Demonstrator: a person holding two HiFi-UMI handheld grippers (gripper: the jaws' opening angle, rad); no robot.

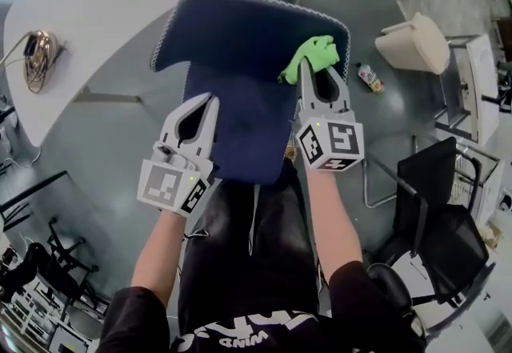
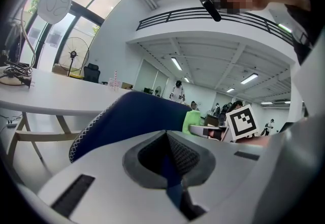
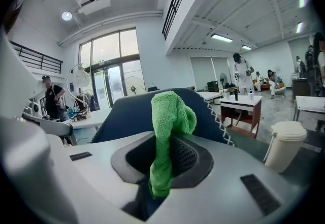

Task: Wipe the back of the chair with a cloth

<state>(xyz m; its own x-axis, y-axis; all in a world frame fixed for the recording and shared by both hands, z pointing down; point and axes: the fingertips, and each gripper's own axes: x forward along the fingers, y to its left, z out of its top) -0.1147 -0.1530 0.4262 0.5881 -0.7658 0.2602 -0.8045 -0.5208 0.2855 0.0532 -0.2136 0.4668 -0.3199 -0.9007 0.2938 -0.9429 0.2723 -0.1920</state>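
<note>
gripping a green cloth (image 1: pixel 312 55), the right hand-held gripper (image 1: pixel 308 75) is seen clamped shut on it; in the right gripper view the cloth is pinched between the jaws, one bunched end sticking up past the tips and the other end hanging down below them; the cloth is pressed against the top right part of the dark blue chair back (image 1: pixel 240 55), near its white-stitched edge; the chair back is viewed from above in the head view, wide at the top and narrower lower down; the left hand-held gripper (image 1: pixel 210 99) is laid over the left side of the narrower part, touching or just above the fabric, which cannot be told; its jaws are drawn together at the tips in the left gripper view, with nothing seen clamped between them, only blue fabric showing through the gap behind; both marker cubes are turned up toward the head camera; a white curved surface (image 1: pixel 88 15) is seen beyond the chair back, with a coiled cable (image 1: pixel 38 55) lying on it at the left; a cream bin (image 1: pixel 414 43) stands on the grey floor to the right, a small bottle (image 1: pixel 370 78) just beside it; a black office chair (image 1: pixel 448 215) is seen further right, well apart from the blue one
</note>
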